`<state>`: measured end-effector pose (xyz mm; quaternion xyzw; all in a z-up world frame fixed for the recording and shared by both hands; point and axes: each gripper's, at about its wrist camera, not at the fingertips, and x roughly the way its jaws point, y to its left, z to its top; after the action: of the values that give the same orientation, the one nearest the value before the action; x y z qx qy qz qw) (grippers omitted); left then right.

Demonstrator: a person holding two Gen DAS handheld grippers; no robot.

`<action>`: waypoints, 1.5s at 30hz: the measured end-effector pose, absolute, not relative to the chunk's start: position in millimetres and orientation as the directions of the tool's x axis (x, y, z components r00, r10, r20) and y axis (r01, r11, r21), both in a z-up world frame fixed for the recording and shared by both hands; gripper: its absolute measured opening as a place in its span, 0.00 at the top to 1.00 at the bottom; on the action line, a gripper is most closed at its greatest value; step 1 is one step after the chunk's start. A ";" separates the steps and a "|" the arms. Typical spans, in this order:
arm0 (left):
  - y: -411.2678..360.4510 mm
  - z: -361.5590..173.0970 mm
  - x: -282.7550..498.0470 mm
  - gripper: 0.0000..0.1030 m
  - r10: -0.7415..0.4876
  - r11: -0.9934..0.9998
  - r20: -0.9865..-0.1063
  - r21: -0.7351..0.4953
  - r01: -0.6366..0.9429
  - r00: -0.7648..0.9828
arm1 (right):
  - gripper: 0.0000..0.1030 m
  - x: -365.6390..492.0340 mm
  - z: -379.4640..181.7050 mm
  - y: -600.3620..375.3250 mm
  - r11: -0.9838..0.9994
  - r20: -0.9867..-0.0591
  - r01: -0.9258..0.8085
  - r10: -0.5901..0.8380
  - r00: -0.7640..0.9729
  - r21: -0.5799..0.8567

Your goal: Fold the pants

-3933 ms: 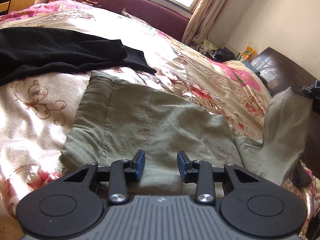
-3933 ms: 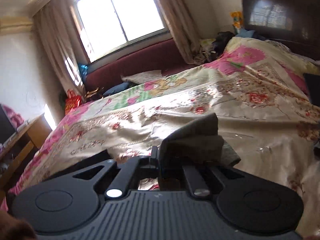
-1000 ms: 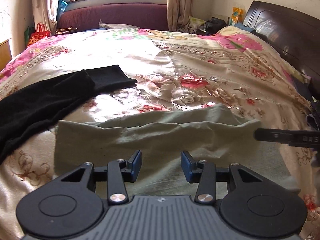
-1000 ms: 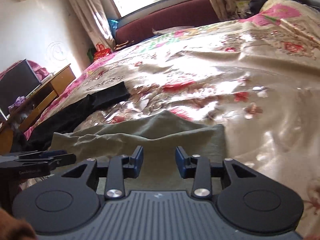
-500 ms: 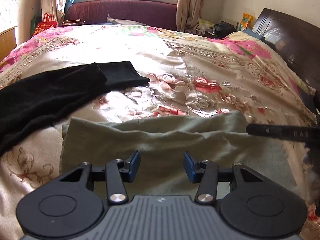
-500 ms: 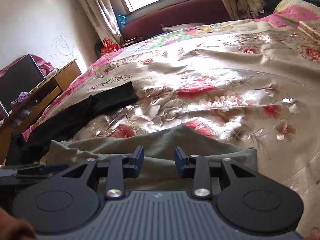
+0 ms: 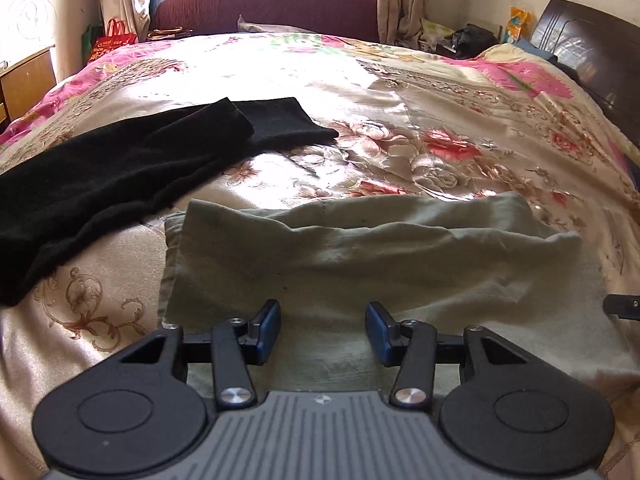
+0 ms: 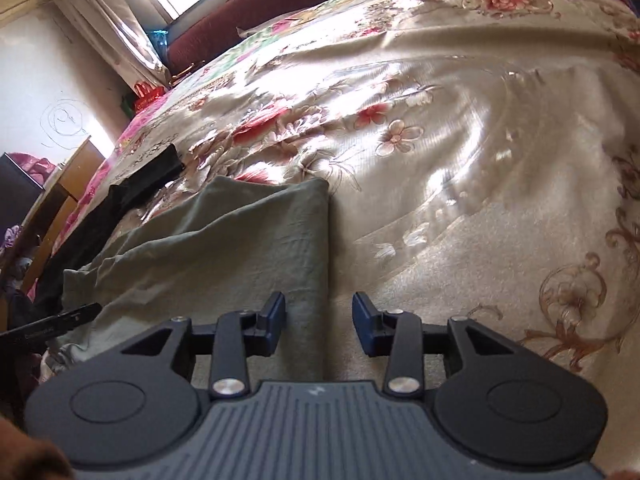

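Olive-green pants [image 7: 360, 264] lie folded in a wide rectangle on the flowered bedspread [image 7: 400, 92]. My left gripper [image 7: 322, 330] hovers open over their near left part, with nothing between its blue pads. In the right wrist view the pants [image 8: 224, 248] fill the left middle, and their straight right edge runs toward me. My right gripper [image 8: 319, 322] straddles that edge from above; its jaws are opening and the pads do not press on the cloth. One finger of the right gripper [image 7: 622, 306] shows at the left view's right rim. A finger of the left gripper [image 8: 52, 326] shows at far left.
A black garment [image 7: 120, 184] lies spread on the bed left of the pants, close to their far left corner. A dark headboard [image 7: 592, 52] stands at the right and a maroon couch [image 7: 264, 8] under the window. A wooden desk [image 8: 52, 204] stands beside the bed.
The pants part that my right gripper held up now lies flat on the folded stack. Since a second ago my right gripper has slid right to the pants' edge and rolled. The left shifted slightly.
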<state>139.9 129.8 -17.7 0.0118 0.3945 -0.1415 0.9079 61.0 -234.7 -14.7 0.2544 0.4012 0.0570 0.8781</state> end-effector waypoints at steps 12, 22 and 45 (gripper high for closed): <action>96.0 -19.0 128.5 0.41 -0.246 0.948 -0.751 -0.055 0.313 0.612 | 0.88 89.4 -48.6 -227.2 0.658 -0.549 0.076 0.553 0.627 0.749; 39.5 -13.1 110.3 0.41 -0.311 0.903 -0.756 -0.046 0.427 0.575 | 0.97 59.6 -45.0 -282.8 0.620 -0.555 0.208 0.441 0.706 0.757; -9.8 -12.6 81.3 0.40 -0.456 0.817 -0.738 -0.125 0.563 0.498 | 0.95 32.6 66.5 -269.2 0.851 -0.659 0.207 0.198 0.725 0.483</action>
<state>81.3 -9.8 -12.6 0.0659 0.4049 -0.2951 0.8629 32.6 -269.2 66.5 0.2733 0.3705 -0.0023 0.8877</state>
